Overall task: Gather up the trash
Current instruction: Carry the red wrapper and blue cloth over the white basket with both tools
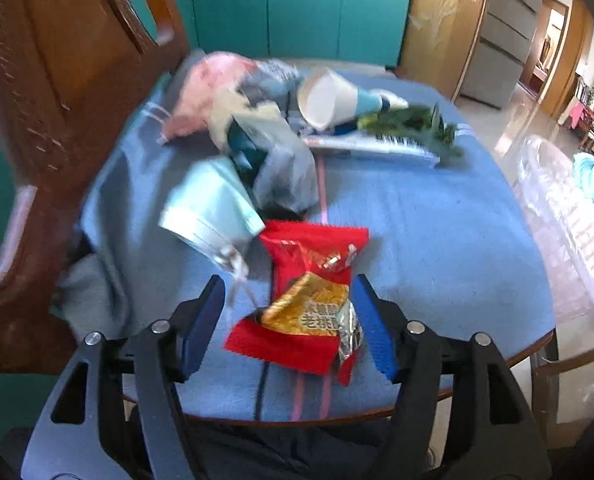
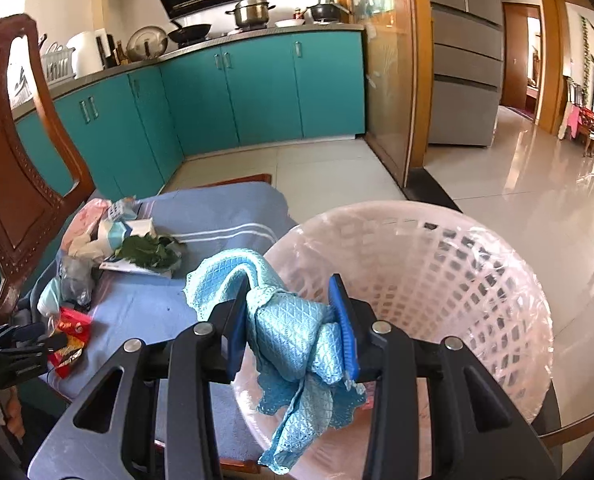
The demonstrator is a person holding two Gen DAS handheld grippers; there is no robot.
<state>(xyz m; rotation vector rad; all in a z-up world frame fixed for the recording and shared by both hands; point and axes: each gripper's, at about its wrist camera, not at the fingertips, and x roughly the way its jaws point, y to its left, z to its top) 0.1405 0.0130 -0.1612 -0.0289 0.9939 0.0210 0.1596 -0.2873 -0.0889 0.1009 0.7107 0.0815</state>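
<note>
between the left gripper's (image 1: 289,320) wide-apart fingers, the red wrapper (image 1: 309,300) lies lengthwise, unheld.

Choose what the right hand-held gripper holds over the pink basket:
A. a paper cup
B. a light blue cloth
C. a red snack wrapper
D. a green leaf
B: the right hand-held gripper is clamped on the light blue cloth, which hangs over the pink basket.

Left gripper (image 1: 291,316) jaws apart, straddling red snack wrapper (image 1: 309,292) on blue tablecloth (image 1: 437,240); pads not pressing it. Pale face mask (image 1: 209,204) at 11 o'clock of wrapper, grey bag (image 1: 285,168) at 12, paper cup (image 1: 321,98) beyond. Pink basket (image 1: 565,232) at 3.
</note>
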